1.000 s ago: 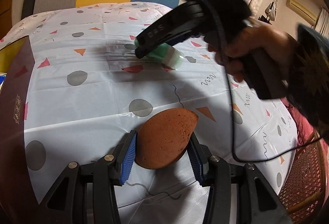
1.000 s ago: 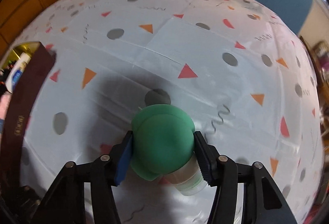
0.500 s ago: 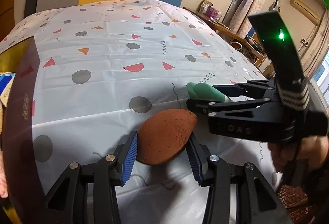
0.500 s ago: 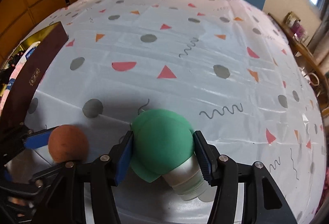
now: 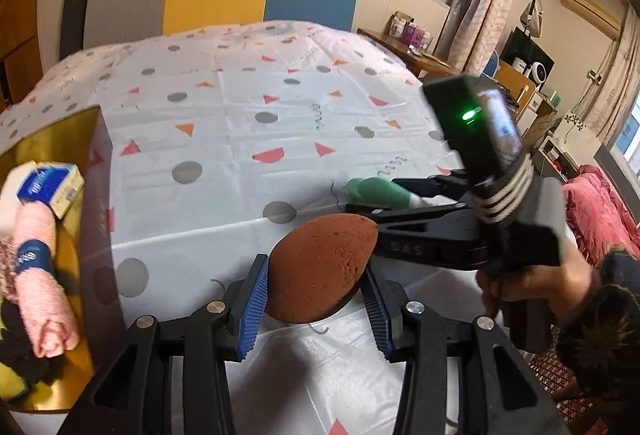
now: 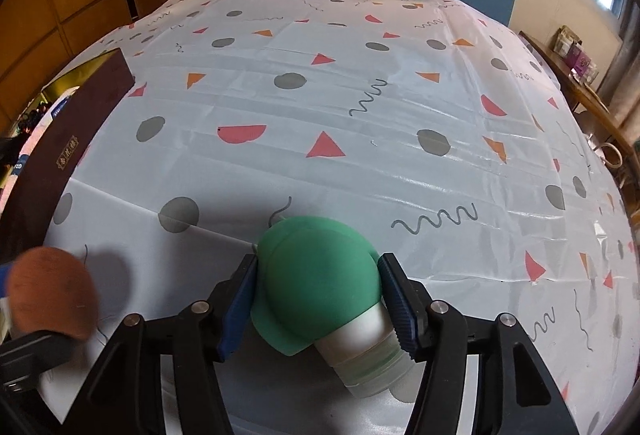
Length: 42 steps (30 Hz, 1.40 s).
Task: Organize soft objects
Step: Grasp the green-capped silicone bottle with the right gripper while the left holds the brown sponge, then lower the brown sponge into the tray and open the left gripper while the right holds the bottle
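Observation:
A brown egg-shaped sponge (image 5: pixel 320 267) is pinched between the blue pads of my left gripper (image 5: pixel 316 275), lifted a little above the patterned tablecloth (image 5: pixel 240 107). The right wrist view shows the same sponge (image 6: pixel 52 291) at the lower left. My right gripper (image 6: pixel 318 263) has a green soft squeeze bottle (image 6: pixel 316 291) with a white cap between its pads. Its jaws are opening, the pads still touching the bottle's sides, and the bottle is low over the cloth. In the left wrist view the right gripper (image 5: pixel 360 195) and its bottle (image 5: pixel 376 191) sit just right of the sponge.
A dark box with a gold lining (image 5: pixel 100 195) stands at the left edge and holds a rolled pink towel (image 5: pixel 40 275) and a tissue pack (image 5: pixel 48 183). A person's hand (image 5: pixel 532 275) grips the right tool. Chairs stand behind the table, furniture to the right.
The right gripper swept with the green bottle from the middle of the table to beside the sponge. The left gripper rose slightly and the box came into its view.

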Available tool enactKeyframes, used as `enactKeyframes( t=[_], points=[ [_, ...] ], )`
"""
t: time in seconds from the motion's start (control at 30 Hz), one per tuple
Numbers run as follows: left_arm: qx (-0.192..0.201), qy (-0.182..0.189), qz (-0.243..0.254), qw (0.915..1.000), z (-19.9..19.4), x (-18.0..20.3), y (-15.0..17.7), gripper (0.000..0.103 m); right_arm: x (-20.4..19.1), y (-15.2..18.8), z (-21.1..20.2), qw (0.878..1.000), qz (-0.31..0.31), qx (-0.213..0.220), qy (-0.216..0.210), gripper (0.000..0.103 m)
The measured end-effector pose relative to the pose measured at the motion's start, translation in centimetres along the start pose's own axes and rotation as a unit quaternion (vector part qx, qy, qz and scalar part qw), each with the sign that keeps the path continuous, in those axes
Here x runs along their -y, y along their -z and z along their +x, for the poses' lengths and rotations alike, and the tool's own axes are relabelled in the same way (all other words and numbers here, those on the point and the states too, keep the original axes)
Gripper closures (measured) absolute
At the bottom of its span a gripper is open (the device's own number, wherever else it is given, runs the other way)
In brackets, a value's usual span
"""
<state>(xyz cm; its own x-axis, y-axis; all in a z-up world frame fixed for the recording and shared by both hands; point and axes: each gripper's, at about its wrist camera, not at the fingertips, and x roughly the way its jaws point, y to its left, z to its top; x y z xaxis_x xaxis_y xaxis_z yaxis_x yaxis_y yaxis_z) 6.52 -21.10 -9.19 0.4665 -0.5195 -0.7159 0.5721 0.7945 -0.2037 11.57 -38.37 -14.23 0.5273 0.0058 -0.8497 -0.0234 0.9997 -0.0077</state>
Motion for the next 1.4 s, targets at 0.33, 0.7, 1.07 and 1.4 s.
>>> enactKeyframes(
  t=[0.33,0.7,1.07,1.4],
  points=[
    [0.027,0.001,0.006,0.9996,-3.6,0.8,-0.4,0.057,0.3,0.5,0.6,1.000,0.012,0.010,0.001,0.036],
    [0.052,0.002,-0.007,0.9986,-6.7,0.0,-0.8,0.057,0.2,1.0,0.9,0.999,0.026,0.034,0.014,0.036],
    [0.069,-0.007,-0.030,0.9971,-8.7,-1.8,-0.8,0.057,0.0,1.3,0.8,0.998,0.030,0.046,0.023,0.037],
    [0.102,-0.021,-0.093,0.9902,-13.2,-6.8,-0.9,0.057,0.0,1.4,0.8,0.998,0.030,0.047,0.023,0.037]
  ],
)
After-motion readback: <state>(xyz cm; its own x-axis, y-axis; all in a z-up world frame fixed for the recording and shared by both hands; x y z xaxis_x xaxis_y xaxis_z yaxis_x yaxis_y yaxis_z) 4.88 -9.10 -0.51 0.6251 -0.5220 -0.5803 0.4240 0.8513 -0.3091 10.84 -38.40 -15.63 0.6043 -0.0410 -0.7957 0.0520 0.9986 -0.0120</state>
